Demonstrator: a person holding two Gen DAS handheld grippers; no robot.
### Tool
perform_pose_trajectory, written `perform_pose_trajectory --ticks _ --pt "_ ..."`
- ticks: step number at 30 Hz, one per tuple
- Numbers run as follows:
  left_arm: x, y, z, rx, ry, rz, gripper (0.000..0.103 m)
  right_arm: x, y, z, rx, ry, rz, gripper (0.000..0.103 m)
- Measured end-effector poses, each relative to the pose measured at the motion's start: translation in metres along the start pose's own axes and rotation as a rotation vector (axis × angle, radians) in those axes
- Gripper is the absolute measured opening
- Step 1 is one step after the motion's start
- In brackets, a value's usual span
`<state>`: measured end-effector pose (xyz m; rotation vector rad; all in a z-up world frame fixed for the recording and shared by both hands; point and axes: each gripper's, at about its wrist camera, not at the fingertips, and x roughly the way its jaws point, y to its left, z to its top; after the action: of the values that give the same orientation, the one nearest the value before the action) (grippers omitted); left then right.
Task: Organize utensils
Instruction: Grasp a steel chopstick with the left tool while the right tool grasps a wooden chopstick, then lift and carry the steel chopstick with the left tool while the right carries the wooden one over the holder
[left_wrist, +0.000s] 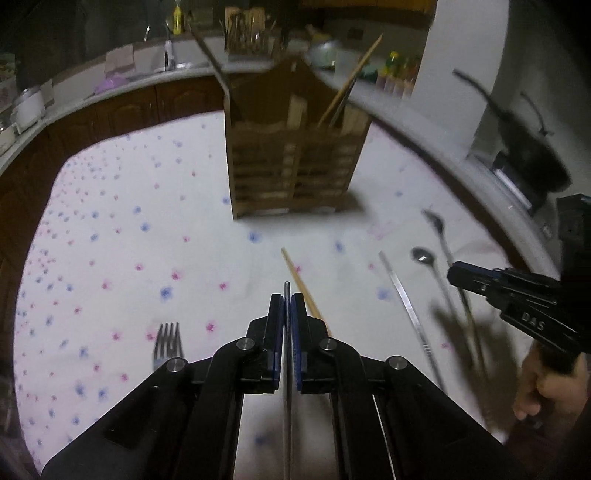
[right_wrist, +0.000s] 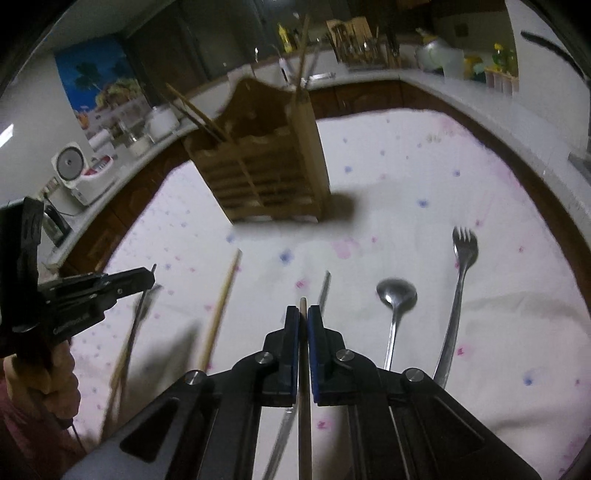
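Left wrist: left gripper (left_wrist: 287, 306) clamps metal chopstick (left_wrist: 287, 291), pointing forward | right gripper (right_wrist: 303, 317) clamps wooden chopstick (right_wrist: 303, 308), likewise

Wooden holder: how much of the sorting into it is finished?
Done: some chopsticks already stand in the wooden holder. In hand: the left tool is shut on a metal chopstick, and the right tool is shut on a wooden chopstick. Left on the cloth: a fork, spoon and more chopsticks.
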<state>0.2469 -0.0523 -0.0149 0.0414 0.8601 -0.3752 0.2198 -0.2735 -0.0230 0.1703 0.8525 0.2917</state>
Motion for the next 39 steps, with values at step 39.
perform_pose_trajectory --ticks 39 --pt "-0.15 0.023 0.017 -0.091 -0.399 -0.038 0.003 -0.123 0.041 0.061 -0.062 -0.41 0.047 0.005"
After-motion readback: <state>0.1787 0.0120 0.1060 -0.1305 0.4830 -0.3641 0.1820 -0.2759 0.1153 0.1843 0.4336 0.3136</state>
